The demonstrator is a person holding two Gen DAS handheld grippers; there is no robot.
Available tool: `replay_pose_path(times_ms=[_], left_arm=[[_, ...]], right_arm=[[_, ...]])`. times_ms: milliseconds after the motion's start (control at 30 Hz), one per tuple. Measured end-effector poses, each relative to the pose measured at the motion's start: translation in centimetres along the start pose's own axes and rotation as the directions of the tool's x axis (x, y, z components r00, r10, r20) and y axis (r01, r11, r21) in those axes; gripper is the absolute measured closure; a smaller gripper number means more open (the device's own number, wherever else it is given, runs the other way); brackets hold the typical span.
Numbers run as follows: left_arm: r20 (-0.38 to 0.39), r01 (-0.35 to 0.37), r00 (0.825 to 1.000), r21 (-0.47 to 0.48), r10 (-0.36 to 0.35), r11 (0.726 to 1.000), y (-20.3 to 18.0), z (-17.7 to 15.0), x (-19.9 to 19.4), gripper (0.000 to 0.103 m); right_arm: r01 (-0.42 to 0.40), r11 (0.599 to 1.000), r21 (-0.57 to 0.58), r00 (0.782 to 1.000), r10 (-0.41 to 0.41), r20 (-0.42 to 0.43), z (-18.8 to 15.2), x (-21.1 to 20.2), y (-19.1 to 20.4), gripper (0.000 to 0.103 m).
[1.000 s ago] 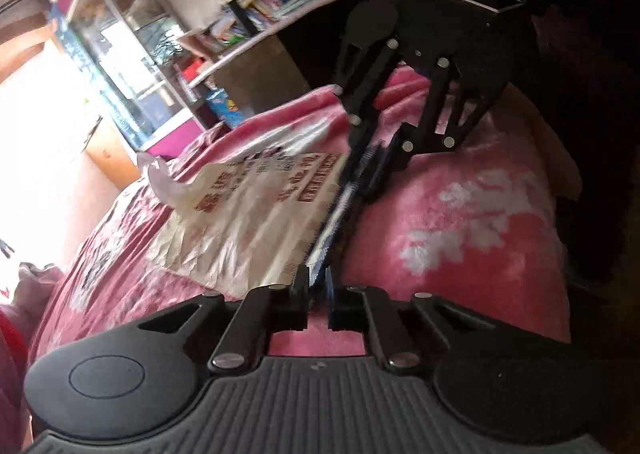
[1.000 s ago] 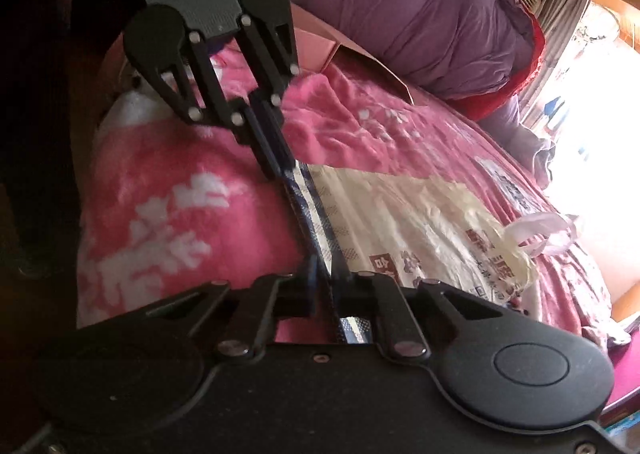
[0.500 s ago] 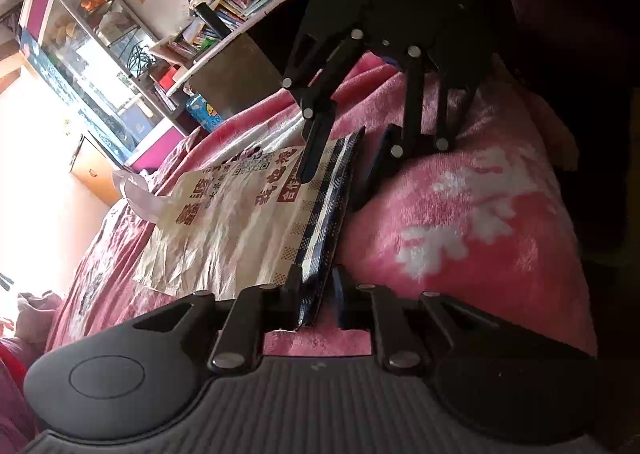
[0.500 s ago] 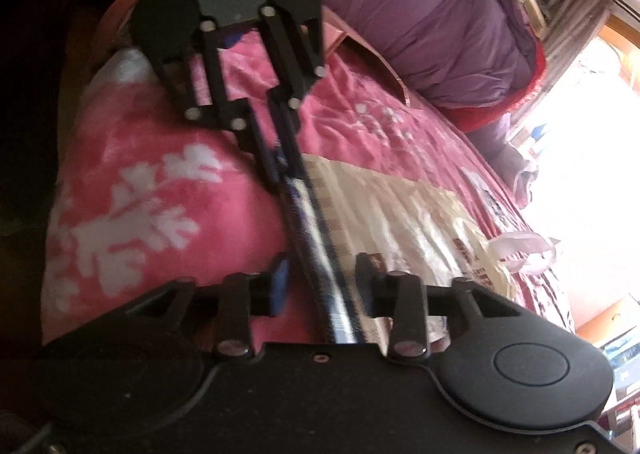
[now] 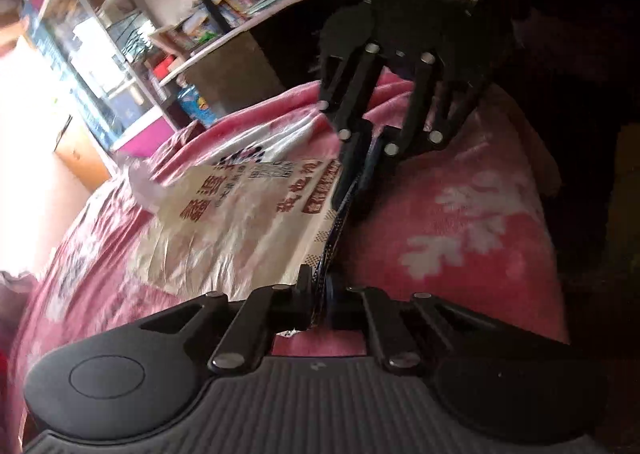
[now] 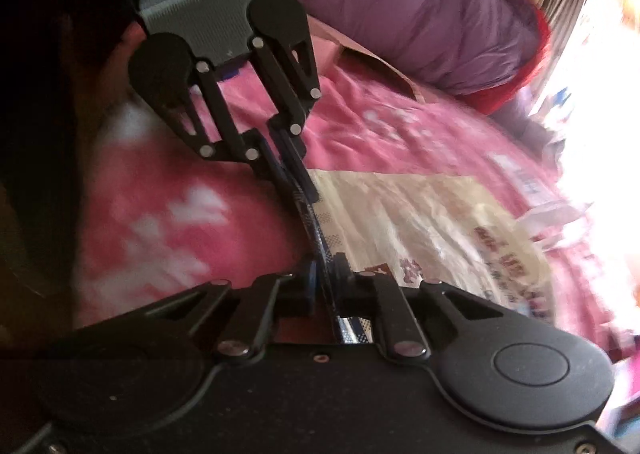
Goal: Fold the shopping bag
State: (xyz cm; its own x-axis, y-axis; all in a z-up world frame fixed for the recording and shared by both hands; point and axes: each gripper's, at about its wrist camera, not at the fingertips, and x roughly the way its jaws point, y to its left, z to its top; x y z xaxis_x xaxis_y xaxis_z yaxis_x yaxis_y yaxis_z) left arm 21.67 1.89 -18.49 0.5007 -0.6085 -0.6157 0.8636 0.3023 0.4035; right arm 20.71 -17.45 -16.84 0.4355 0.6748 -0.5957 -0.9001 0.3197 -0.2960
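A cream plastic shopping bag [image 5: 248, 230] with red lettering lies flat on a pink blanket [image 5: 460, 221]. Its blue checked bottom edge [image 5: 336, 230] is lifted into a ridge between the two grippers. My left gripper [image 5: 318, 294] is closing its jaws, and the pads press on the near end of that edge. My right gripper [image 5: 356, 173] pinches the far end, its jaws closing too. In the right wrist view the right gripper [image 6: 324, 278] clamps the blue edge [image 6: 316, 230], with the left gripper [image 6: 296, 181] opposite it. The bag [image 6: 420, 221] spreads to the right, its handles [image 6: 560, 217] toward the bright window.
A purple quilt [image 6: 420, 5] is heaped at the head of the bed. Cluttered shelves [image 5: 224, 25] and a glass-fronted cabinet [image 5: 80, 53] stand beyond the bed's far side. The blanket drops off into dark shadow on the side away from the bag.
Half a second ago both grippers stood apart around the blue edge, the right one widest. Now both have closed on it again, and the edge is drawn taut between them.
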Motion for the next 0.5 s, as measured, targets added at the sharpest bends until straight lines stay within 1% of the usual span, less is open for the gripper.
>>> replay_pose_path(times_ms=[67, 100, 167, 233, 300, 367, 400, 500], left_arm=[[0.005, 0.038, 0.999, -0.06, -0.038, 0.997, 0.4, -0.5, 0.2, 0.097], [0.024, 0.061, 0.998, -0.11, -0.059, 0.992, 0.9, -0.5, 0.0, 0.096], [0.04, 0.105, 0.994, -0.195, -0.099, 0.975, 1.9, -0.6, 0.0, 0.096], [0.048, 0.145, 0.989, -0.273, -0.137, 0.951, 2.9, -0.8, 0.3, 0.096], [0.064, 0.181, 0.984, -0.352, -0.169, 0.918, 3.9, -1.1, 0.4, 0.096], [0.091, 0.212, 0.977, -0.415, -0.192, 0.885, 4.7, -1.4, 0.4, 0.096], [0.099, 0.222, 0.975, -0.453, -0.199, 0.863, 5.1, -1.7, 0.6, 0.096], [0.134, 0.257, 0.966, -0.562, -0.22, 0.786, 6.0, -2.5, 1.0, 0.096]], right_arm=[[-0.022, 0.999, 0.035, 1.0, 0.022, -0.007, -0.1, 0.5, -0.1, 0.095], [-0.029, 0.998, 0.057, 1.0, 0.029, -0.008, -0.2, 0.7, -0.2, 0.095], [-0.054, 0.989, 0.134, 0.999, 0.054, 0.005, -0.6, 0.6, -1.1, 0.095], [-0.069, 0.981, 0.179, 0.998, 0.068, 0.014, -0.8, 0.4, -1.6, 0.095], [-0.08, 0.974, 0.212, 0.997, 0.079, 0.011, -1.2, 0.4, -2.1, 0.095], [-0.103, 0.949, 0.299, 0.995, 0.102, 0.021, -1.9, -0.1, -3.5, 0.095], [-0.111, 0.932, 0.344, 0.994, 0.108, 0.028, -2.4, -0.4, -4.2, 0.095], [-0.118, 0.902, 0.416, 0.993, 0.111, 0.041, -3.3, -0.8, -5.2, 0.095]])
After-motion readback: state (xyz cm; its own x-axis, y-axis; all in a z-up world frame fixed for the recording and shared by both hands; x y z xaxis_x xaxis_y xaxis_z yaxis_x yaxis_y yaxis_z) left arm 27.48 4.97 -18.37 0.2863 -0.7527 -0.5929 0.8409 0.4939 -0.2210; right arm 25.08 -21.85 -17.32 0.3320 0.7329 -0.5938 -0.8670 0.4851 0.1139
